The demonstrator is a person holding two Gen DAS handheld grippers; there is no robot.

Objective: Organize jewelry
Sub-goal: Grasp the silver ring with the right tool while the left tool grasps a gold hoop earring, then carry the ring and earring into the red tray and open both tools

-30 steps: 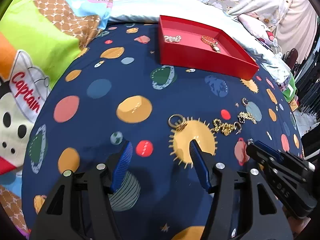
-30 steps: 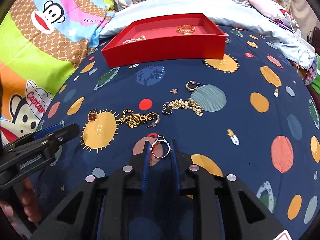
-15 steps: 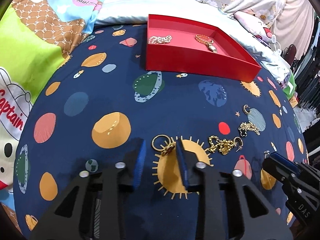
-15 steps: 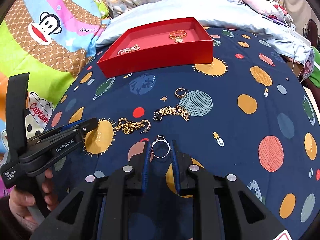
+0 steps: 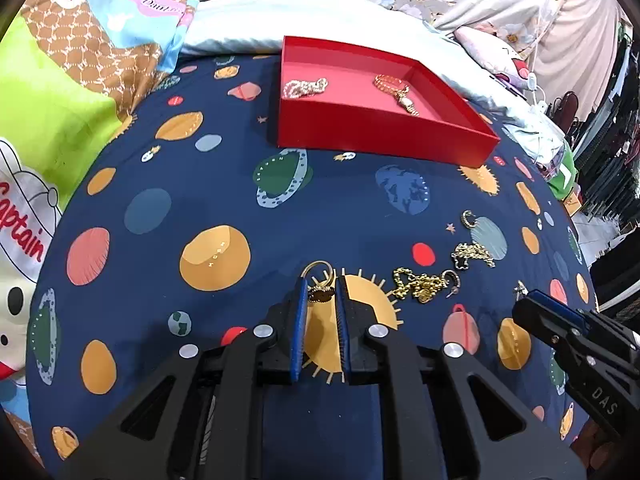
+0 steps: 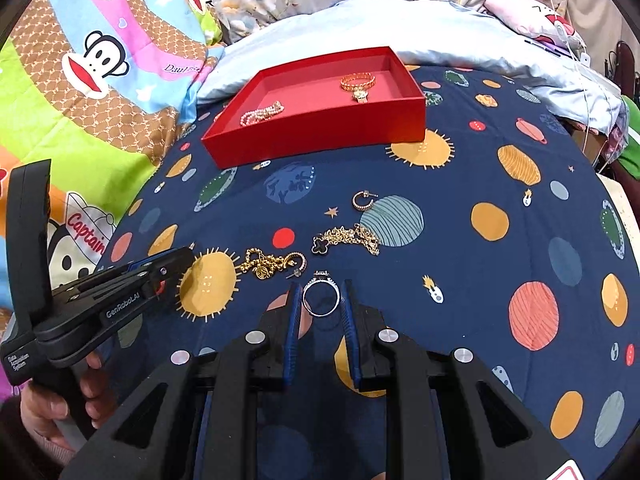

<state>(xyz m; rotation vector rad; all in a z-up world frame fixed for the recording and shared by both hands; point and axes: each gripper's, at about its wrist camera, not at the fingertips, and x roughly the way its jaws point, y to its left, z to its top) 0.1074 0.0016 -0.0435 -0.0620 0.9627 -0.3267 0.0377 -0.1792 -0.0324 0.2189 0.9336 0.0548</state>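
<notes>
My left gripper is shut on a gold ring with a dark clover charm, down on the blue planet-print blanket. My right gripper is shut on a silver ring and holds it just above the blanket. A red tray at the back holds a pearl bracelet and a gold watch. Between the grippers lie a gold chain, a clover necklace and a hoop earring.
A light blue pillow lies behind the red tray. A cartoon-print quilt is at the left. The blanket's edge drops away at the right, with clutter beyond it.
My left gripper moved forward over the gold clover ring and closed on it. My right gripper kept hold of the silver ring and rose slightly.
</notes>
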